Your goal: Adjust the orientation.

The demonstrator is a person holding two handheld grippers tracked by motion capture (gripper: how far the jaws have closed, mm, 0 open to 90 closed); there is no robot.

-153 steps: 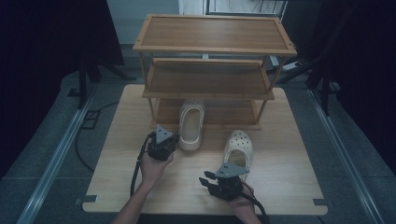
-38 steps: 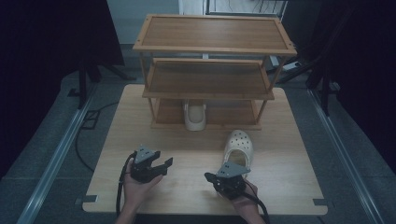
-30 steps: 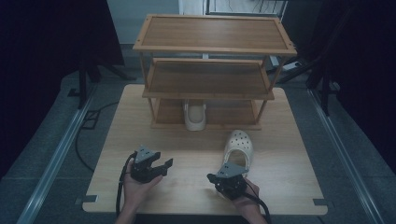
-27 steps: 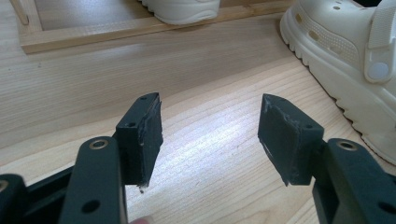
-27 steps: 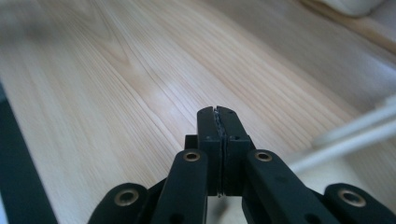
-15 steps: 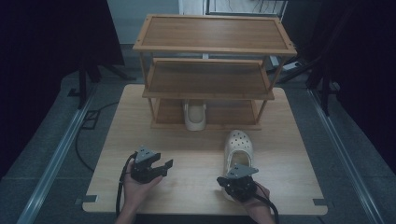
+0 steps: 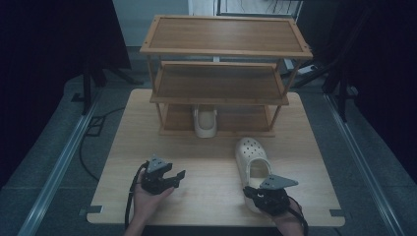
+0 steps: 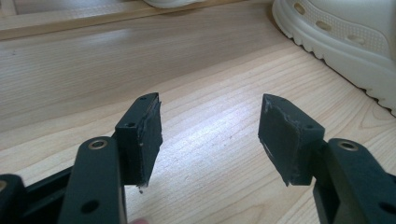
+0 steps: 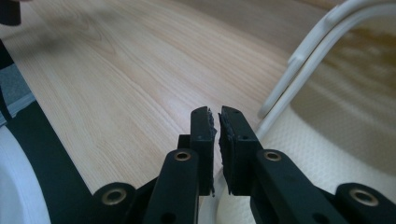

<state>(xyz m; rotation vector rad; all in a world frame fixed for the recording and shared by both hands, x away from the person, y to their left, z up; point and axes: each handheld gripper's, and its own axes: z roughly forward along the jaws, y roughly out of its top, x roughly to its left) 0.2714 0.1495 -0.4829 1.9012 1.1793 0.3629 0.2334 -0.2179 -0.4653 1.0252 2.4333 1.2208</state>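
Room: dark surroundings, grey floor, a pale wooden bench (image 7: 206, 147) lit in the middle with a three-tier wooden shoe rack (image 7: 221, 78) at its far side
Shoe on the rack: one cream clog (image 7: 205, 123) sits on the bottom tier, left of centre, heel end facing the person
Left tongs: the left tongs (image 7: 169, 178) rest low over the front-left of the bench, spread wide with nothing between them; seen along their own jaws, bare wood lies ahead and the loose clog's sole edge (image 8: 345, 42) sits off at the upper right
Loose shoe: the second cream clog (image 7: 251, 162) lies on the bench in front of the rack, right of centre
Its long axis: runs front to back, slightly slanted; the holed toe points away toward the rack, the heel opening faces the person
Right tongs: the right tongs (image 7: 255, 191) sit right at the heel end, by far the nearer pair; their jaws have just been opening but stand at a narrow slit with nothing pinched
Key relation: in the right gripper view the heel strap (image 9: 299, 60) arcs just ahead and to the right of the tips (image 9: 215, 122), apart from them
Judgement: the strap or heel rim looks the likely grasp, then a push straight ahead along the shoe's axis to the bottom tier
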